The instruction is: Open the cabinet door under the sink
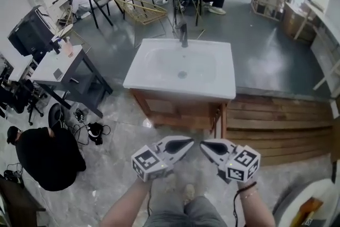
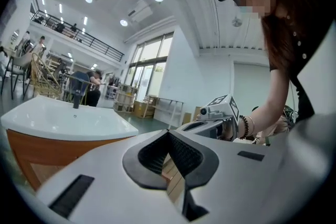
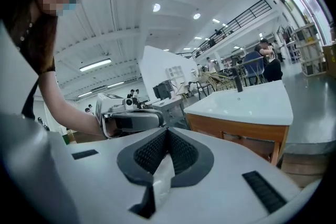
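Head view shows the left gripper (image 1: 187, 143) and right gripper (image 1: 205, 145) both pinched shut on nothing, clear of the sink cabinet (image 1: 172, 108) ahead of them, whose door (image 1: 222, 120), beyond the right gripper, seems already swung out, leaving little to do.

The closed, empty left claw (image 2: 168, 134) has the sink (image 2: 58, 119) to its left, the right claw (image 2: 216, 113) to its right.

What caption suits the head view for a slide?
Left gripper and right gripper, both shut, face the sink and wooden cabinet.
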A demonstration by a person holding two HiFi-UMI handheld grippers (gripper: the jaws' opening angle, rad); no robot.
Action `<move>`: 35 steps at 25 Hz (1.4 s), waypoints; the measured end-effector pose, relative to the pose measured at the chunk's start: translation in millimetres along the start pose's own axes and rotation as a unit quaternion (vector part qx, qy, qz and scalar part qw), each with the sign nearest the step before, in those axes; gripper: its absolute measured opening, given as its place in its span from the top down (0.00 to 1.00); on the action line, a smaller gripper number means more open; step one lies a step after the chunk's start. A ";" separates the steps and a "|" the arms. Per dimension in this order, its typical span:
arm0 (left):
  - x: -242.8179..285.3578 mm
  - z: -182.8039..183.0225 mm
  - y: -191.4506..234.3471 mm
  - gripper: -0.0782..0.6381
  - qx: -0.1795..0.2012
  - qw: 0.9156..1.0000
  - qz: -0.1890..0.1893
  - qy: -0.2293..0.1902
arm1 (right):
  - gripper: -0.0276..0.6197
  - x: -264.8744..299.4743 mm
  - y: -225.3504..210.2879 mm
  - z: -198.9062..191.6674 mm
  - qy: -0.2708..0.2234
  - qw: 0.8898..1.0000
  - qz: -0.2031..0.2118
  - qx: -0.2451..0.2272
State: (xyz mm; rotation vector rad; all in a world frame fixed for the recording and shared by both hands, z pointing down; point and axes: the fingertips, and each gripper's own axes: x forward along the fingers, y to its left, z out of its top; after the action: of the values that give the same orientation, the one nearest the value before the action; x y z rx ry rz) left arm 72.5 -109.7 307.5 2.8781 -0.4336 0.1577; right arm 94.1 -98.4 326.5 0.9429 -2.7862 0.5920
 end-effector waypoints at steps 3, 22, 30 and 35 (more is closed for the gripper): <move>-11.5 15.7 -2.1 0.88 0.013 1.000 0.000 -0.001 | 0.94 2.8 12.5 25.4 -0.007 1.000 0.007 -0.020; -51.1 68.9 -9.6 0.88 0.007 1.000 -0.008 -0.028 | 0.94 8.2 56.5 89.4 -0.052 0.997 -0.016 -0.057; -52.0 75.3 -6.8 0.88 0.010 1.000 -0.008 -0.027 | 0.94 9.7 59.4 91.4 -0.047 0.996 -0.017 -0.073; -52.3 74.6 -3.9 0.88 0.019 1.000 -0.001 -0.023 | 0.94 14.1 61.9 90.1 -0.033 0.996 -0.005 -0.081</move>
State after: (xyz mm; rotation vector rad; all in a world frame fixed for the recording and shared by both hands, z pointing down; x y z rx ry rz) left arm 29.4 -109.3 227.1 2.9246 -0.4398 0.1002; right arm 44.5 -98.1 228.0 0.9573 -2.8329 0.3342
